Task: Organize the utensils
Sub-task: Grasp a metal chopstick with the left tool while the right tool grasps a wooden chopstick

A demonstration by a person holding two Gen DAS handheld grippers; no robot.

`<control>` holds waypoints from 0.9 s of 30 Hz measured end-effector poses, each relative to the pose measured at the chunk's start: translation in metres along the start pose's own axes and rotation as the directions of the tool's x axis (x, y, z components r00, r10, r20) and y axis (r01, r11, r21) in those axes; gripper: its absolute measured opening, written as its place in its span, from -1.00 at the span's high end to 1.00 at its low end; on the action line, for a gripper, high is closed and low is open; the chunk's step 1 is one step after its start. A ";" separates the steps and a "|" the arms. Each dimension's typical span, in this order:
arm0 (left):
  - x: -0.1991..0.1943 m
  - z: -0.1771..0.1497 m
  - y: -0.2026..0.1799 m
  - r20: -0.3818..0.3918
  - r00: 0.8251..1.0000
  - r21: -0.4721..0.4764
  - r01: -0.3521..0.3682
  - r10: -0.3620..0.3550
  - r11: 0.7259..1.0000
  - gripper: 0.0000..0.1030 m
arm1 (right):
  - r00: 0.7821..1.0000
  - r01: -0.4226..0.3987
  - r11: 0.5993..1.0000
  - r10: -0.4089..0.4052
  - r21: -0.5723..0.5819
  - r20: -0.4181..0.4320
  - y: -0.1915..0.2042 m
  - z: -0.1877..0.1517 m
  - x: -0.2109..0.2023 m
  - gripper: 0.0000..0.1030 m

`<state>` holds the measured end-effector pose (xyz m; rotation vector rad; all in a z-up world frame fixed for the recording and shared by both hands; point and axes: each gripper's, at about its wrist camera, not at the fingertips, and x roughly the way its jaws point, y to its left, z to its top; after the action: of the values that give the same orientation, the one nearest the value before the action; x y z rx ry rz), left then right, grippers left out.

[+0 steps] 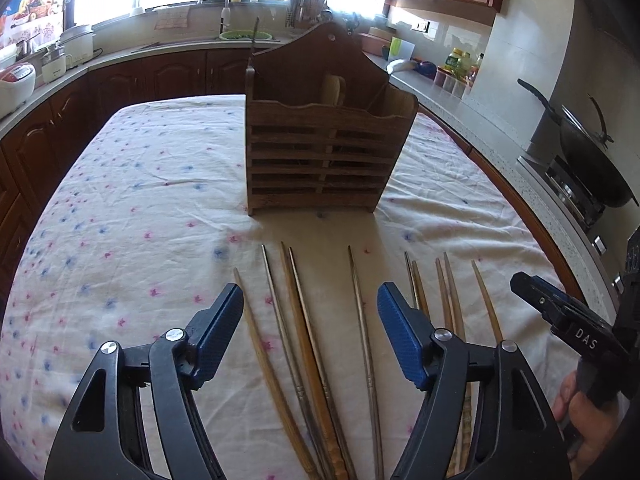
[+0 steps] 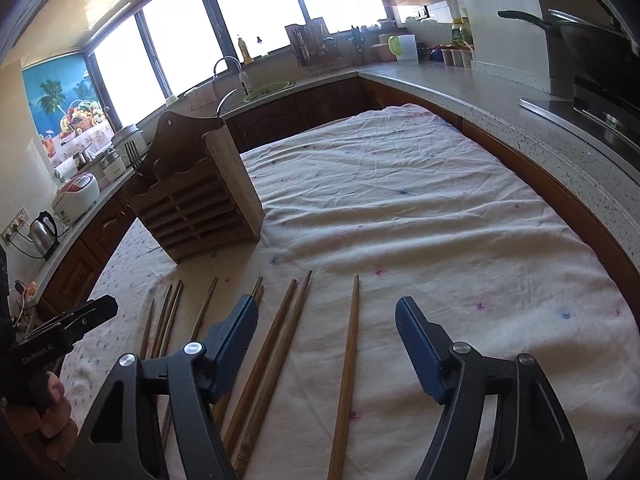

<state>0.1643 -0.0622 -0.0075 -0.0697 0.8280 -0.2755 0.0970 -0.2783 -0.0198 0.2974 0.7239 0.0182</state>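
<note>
1. In front of the wooden holder [image 1: 326, 148], the left gripper [image 1: 310, 322] and right gripper [image 2: 326, 334] hover partly open, holding nothing.
2. Under them the chopsticks [image 1: 298, 312] lie on the cloth [image 1: 132, 208], their tips toward the holder.
3. The holder stands upright.
</note>
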 end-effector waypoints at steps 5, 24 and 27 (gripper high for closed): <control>0.029 0.005 -0.015 -0.082 0.996 0.031 0.029 -0.026 0.999 -0.05 | 0.999 0.012 1.000 -0.013 -0.013 -0.049 -0.003 0.001 0.015 0.01; 0.086 0.007 -0.047 -0.174 0.984 0.172 -0.003 0.033 0.985 0.89 | 0.980 0.089 0.983 -0.115 -0.162 -0.162 0.003 0.003 0.069 0.85; 0.081 0.007 -0.042 -0.179 0.984 0.142 0.025 0.001 0.990 0.89 | 0.982 0.067 0.989 -0.090 -0.134 -0.166 -0.001 0.004 0.067 0.87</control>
<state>0.2127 -0.1249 -0.0534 0.0865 0.9839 -0.3560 0.1497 -0.2728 -0.0611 0.1449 0.9017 0.0154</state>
